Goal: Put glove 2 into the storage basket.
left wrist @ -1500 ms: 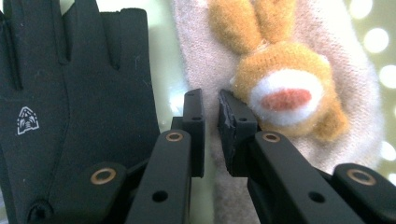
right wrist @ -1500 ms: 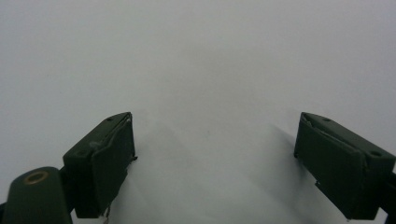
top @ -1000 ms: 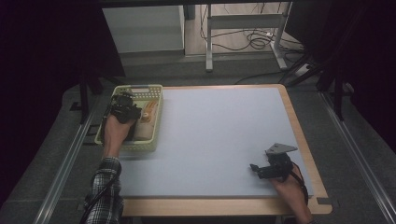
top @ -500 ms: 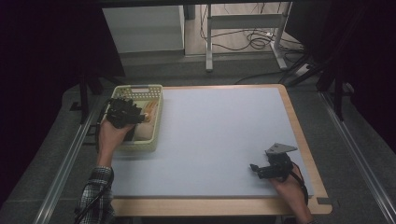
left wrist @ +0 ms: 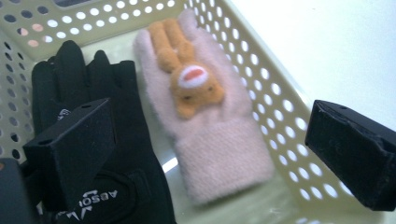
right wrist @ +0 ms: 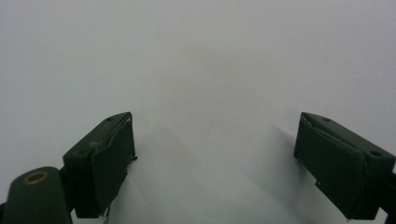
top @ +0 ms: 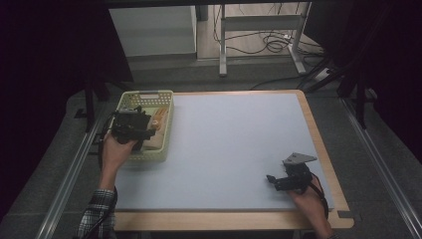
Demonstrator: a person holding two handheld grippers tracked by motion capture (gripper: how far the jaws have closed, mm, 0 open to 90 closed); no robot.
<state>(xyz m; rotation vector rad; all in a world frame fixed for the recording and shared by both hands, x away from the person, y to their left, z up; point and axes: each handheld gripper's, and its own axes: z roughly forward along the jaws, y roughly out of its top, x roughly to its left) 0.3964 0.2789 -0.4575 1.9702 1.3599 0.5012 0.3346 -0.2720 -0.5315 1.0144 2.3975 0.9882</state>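
Gloves lie side by side in the pale yellow basket (left wrist: 280, 107), and from my left tongs (left wrist: 210, 140) the pink knitted glove (left wrist: 210, 116) with its orange plush animal sits straight ahead between the two black jaws, while the black glove (left wrist: 112, 154) lies partly under the left-hand jaw. The pink glove's long axis runs away from the tongs, cuff nearest me and fingers towards the far wall of the basket. My left tongs have just been opening and now stand wide, with nothing pressed between the pads. In the high view the left hand (top: 119, 147) hovers over the near half of the basket at the surface's (top: 234, 149) left edge. My right tongs (top: 278, 181) rest well apart near the right front corner, jaws wide and empty, so I judge the left hand far nearer.
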